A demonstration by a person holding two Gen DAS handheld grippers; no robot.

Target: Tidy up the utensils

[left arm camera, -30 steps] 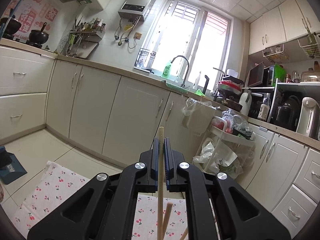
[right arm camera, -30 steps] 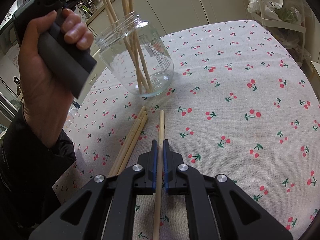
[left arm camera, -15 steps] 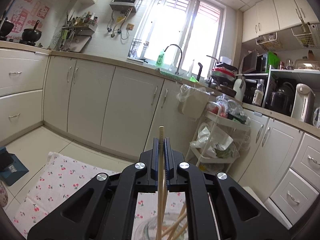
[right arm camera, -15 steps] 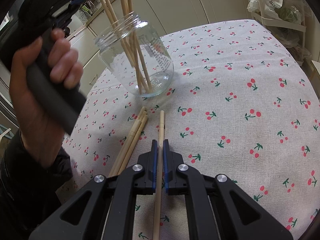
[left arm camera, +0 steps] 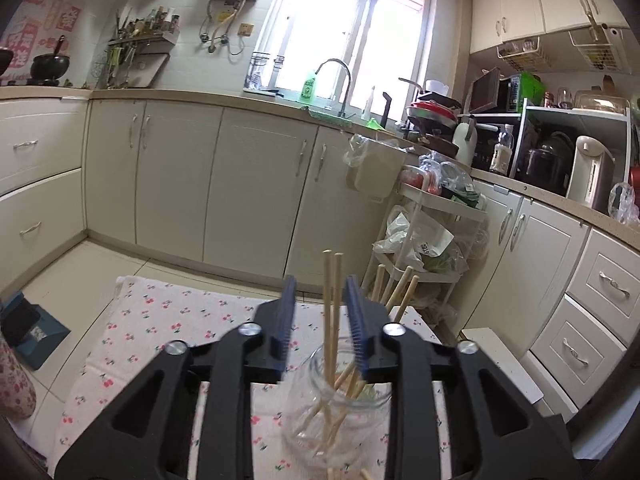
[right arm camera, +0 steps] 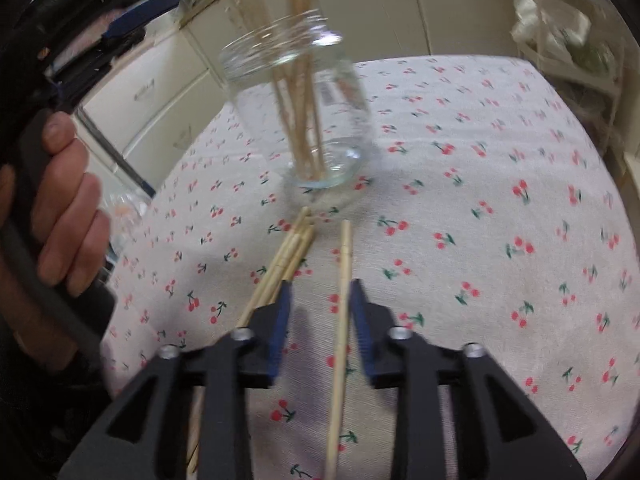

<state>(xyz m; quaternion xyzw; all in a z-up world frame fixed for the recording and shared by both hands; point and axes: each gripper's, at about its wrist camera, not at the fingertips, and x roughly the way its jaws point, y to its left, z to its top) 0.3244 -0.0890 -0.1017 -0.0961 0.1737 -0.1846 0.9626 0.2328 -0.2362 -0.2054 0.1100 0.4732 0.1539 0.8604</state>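
Kitchen table with cherry-print cloth (right arm camera: pixel 500 168), chopsticks half sorted into a jar.
Glass jar (right arm camera: pixel 304 108) stands toward the cloth's far edge, several chopsticks (left arm camera: pixel 333 312) upright in it. Left gripper (left arm camera: pixel 320 316) above jar, jaws opening, two sticks between them, pads not touching. Right gripper (right arm camera: pixel 318 320) jaws opening around single chopstick (right arm camera: pixel 343 300) lying on the cloth; loose bundle (right arm camera: pixel 286 260) just left. Hand (right arm camera: pixel 64 208) holds left handle.
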